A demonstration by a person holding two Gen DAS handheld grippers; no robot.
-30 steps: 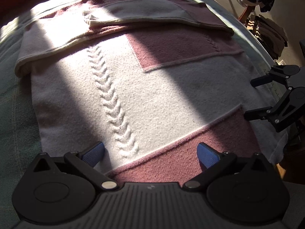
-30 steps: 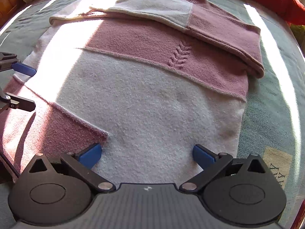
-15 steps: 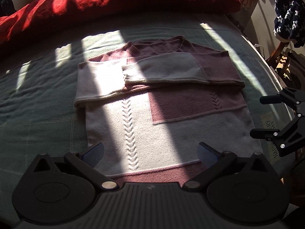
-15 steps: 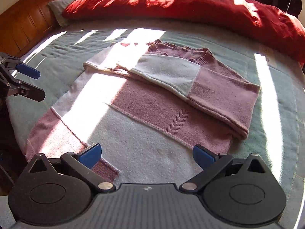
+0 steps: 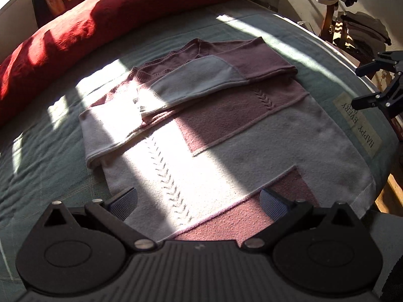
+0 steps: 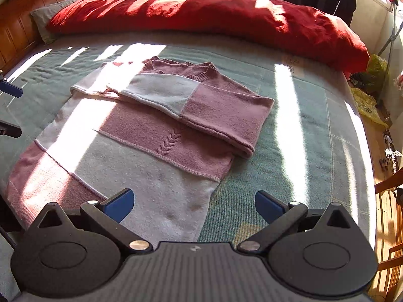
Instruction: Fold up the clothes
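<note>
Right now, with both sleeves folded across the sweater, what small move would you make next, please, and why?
Probably lower both open grippers, left and right, to the sweater's bottom hem: it lies flat nearest them, ready to fold up.

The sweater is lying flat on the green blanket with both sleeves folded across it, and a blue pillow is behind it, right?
Not quite: the pillow is red, as the right wrist view shows. The sweater does lie on the green blanket, sleeves folded across.

We see a bed [image 6: 289, 130] with a green blanket; a sweater [image 6: 151, 136] lies mid-frame, a red duvet [image 6: 201, 12] across the top.
</note>
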